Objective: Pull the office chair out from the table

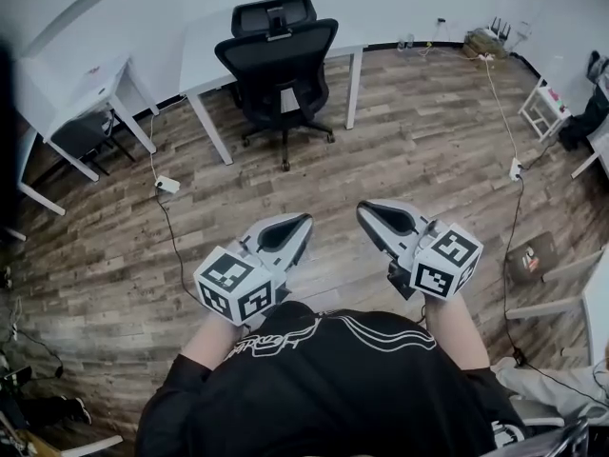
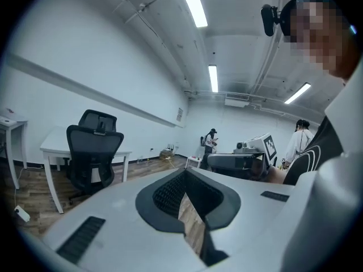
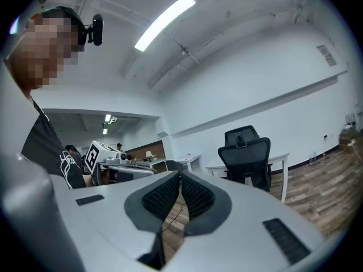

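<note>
A black office chair [image 1: 276, 65] stands tucked against a white table [image 1: 205, 36] at the far side of the room, its back toward me. It also shows at the left of the left gripper view, chair [image 2: 93, 152], and at the right of the right gripper view, chair [image 3: 247, 154]. My left gripper [image 1: 306, 219] and right gripper [image 1: 362, 208] are held side by side in front of my chest, well short of the chair, over bare wooden floor. Both are shut with nothing between their jaws, as seen at left gripper [image 2: 184, 171] and right gripper [image 3: 180, 174].
A second white table [image 1: 76, 84] stands at the left. A power strip [image 1: 166, 185] with a black cable lies on the floor left of my path. A small white rack [image 1: 544, 112] and another cable are at the right. People stand far off [image 2: 210, 140].
</note>
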